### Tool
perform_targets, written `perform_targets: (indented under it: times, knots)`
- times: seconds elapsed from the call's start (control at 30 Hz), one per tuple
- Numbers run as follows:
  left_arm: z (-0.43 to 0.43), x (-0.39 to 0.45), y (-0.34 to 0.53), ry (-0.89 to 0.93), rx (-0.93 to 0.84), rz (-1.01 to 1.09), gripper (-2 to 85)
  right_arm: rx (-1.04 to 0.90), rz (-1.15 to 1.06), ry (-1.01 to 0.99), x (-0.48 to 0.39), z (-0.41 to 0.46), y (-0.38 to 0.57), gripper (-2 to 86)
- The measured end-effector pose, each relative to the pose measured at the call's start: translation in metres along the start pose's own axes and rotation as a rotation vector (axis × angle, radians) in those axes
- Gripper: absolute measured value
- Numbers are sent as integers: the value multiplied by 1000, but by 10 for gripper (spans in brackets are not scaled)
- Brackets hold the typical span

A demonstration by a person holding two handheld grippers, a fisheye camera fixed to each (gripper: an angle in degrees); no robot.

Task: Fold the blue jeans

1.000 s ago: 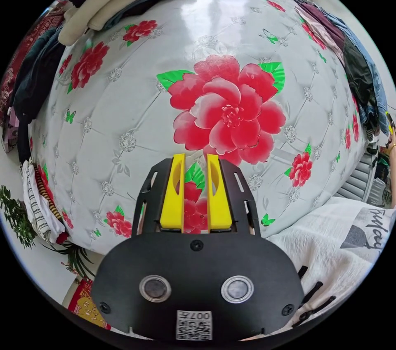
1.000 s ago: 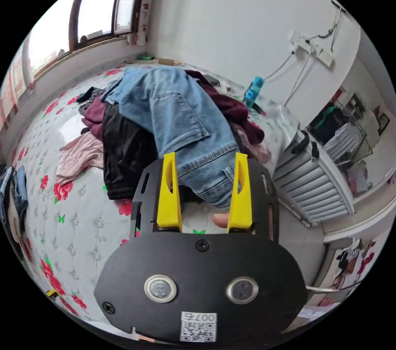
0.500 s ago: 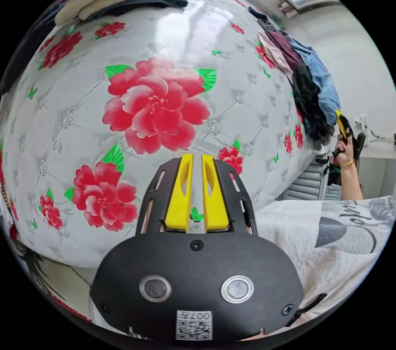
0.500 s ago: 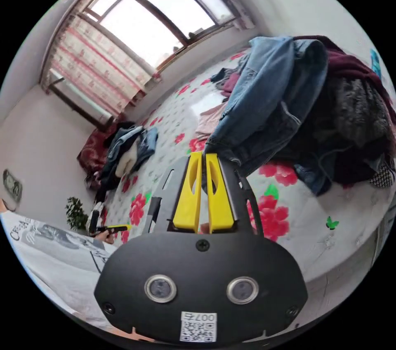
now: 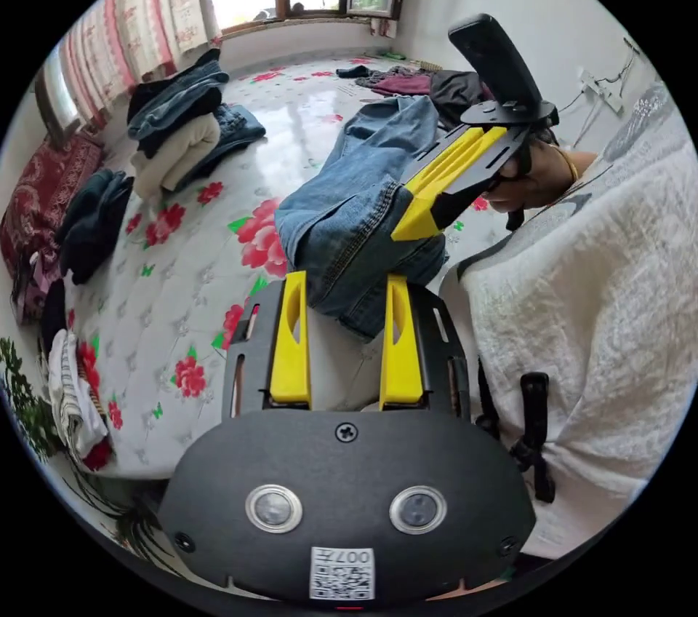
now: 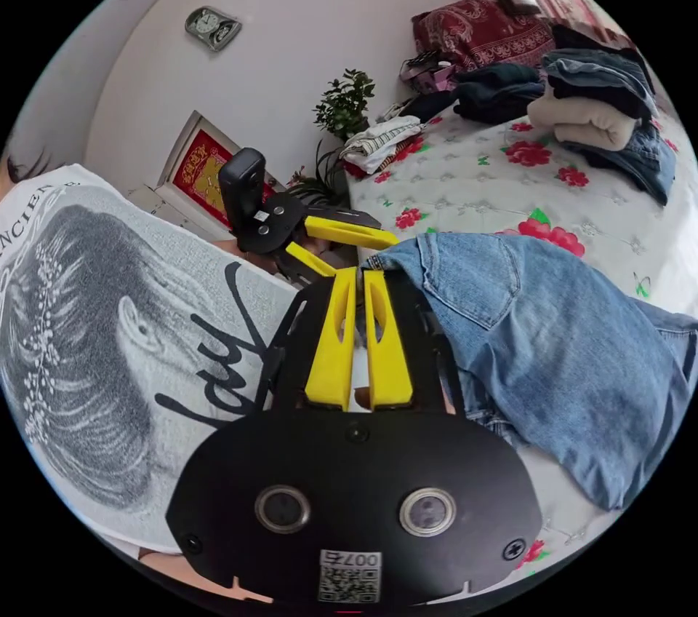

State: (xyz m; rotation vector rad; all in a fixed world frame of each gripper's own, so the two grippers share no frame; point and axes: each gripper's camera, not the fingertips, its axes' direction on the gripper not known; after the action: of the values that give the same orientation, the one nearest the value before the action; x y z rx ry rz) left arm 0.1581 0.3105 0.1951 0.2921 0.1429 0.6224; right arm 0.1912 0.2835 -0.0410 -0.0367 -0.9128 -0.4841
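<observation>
The blue jeans (image 5: 363, 166) lie bunched on the flowered bed, one end lifted toward the person. My left gripper (image 5: 343, 279) is open, and a fold of denim sits between its yellow jaws without being pressed. In the left gripper view my right gripper (image 5: 407, 230) comes in from the right, its jaws shut on the jeans' edge. In the right gripper view the right gripper (image 6: 356, 275) pinches the denim edge beside a back pocket of the jeans (image 6: 552, 333). The left gripper (image 6: 363, 253) stands open just beyond it.
The bed (image 5: 182, 268) has a white cover with red flowers. Folded clothes (image 5: 182, 129) are stacked at its far side, and more clothes (image 5: 429, 82) lie near the wall. Striped garments (image 5: 69, 384) hang at one edge. The person's white printed shirt (image 5: 596, 326) is close by.
My right gripper has shut on the jeans and drawn them off the clothes pile toward the person. My left gripper has gone from shut to open around the denim. Both cameras swung a lot.
</observation>
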Motion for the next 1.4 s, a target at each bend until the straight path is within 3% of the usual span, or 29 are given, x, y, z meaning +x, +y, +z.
perform_targets:
  times: [0.17, 0.27, 0.37, 0.53, 0.63, 0.7, 0.9, 1.0, 1.13, 1.23, 1.3, 1.4]
  knots:
    - [-20, -21, 60, 30, 25, -284, 138, 1, 27, -67, -1, 17, -7, 32]
    - [-44, 3, 69, -23, 72, -213, 141, 38, 45, 6, -1, 10, 3, 42]
    - [-51, 25, 62, -22, 123, -169, 143, 74, 75, -66, 10, 3, 5, 51]
    - [23, 8, 46, -92, -93, -280, 125, 140, 119, 54, 23, -21, 19, 61]
    - [58, -7, 49, -100, -215, -348, 129, 242, 312, 267, 58, -73, 66, 71]
    - [65, -9, 54, -87, -245, -367, 135, 344, 564, 403, 98, -126, 129, 81]
    - [57, 3, 62, -80, -284, -406, 138, 591, 1002, 534, 156, -223, 275, 99]
    - [58, 12, 57, -97, -311, -391, 138, 662, 1074, 545, 175, -241, 305, 102]
    - [104, 9, 52, -125, -485, -410, 109, 698, 1136, 470, 206, -232, 317, 98]
    - [124, -2, 46, -122, -538, -423, 86, 776, 1181, 528, 200, -224, 317, 68]
    - [120, -11, 45, -118, -525, -446, 69, 745, 1160, 332, 210, -211, 313, 32]
    - [89, -28, 49, -163, -406, -517, 47, 839, 1095, 303, 187, -212, 311, 6]
